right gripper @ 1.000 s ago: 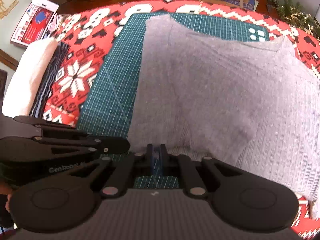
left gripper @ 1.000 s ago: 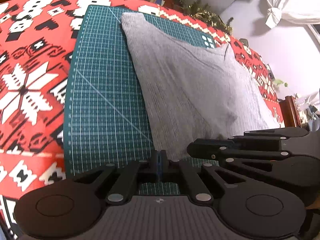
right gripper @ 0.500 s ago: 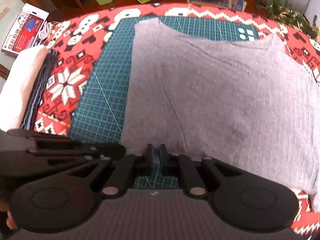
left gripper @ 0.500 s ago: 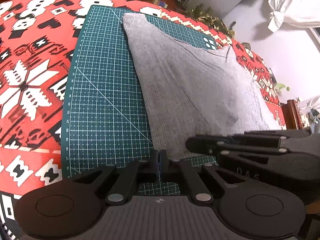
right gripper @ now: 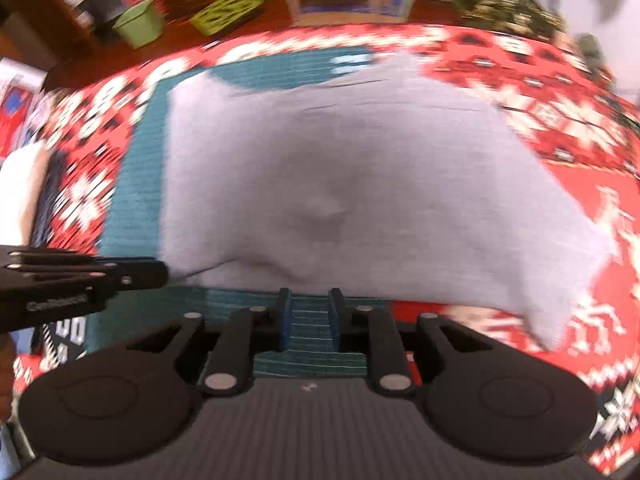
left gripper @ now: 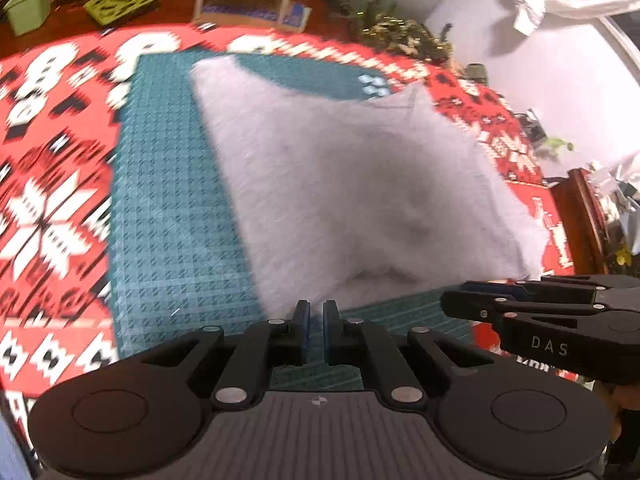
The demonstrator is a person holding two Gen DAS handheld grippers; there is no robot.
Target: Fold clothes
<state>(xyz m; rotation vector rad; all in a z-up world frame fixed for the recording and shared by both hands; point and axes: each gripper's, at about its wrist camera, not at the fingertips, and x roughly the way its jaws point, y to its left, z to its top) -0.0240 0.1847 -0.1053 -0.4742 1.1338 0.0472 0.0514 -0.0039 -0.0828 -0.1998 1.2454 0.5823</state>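
Note:
A grey garment (left gripper: pixel 352 184) (right gripper: pixel 340 168) lies partly folded on a green cutting mat (left gripper: pixel 168 208) (right gripper: pixel 132 184), and its right part spills onto the red patterned tablecloth (right gripper: pixel 580 128). My left gripper (left gripper: pixel 316 320) hovers at the garment's near edge, open by a narrow gap with nothing held. My right gripper (right gripper: pixel 310 308) stands open wider just short of the near hem, and bare mat shows between its fingers. Each gripper appears in the other's view: the right gripper (left gripper: pixel 452 304) and the left gripper (right gripper: pixel 160 274). Both views are motion-blurred.
A folded stack of white and dark clothes (right gripper: pixel 20 188) sits at the table's left end. Beyond the table, a green bin (left gripper: pixel 28 10) and a green crate (left gripper: pixel 124 0) stand on the floor. A wooden piece of furniture (left gripper: pixel 580 216) borders the right side.
Both grippers were shut at the garment's near hem; now both have opened and pulled back from it. The hem lies loose on the mat.

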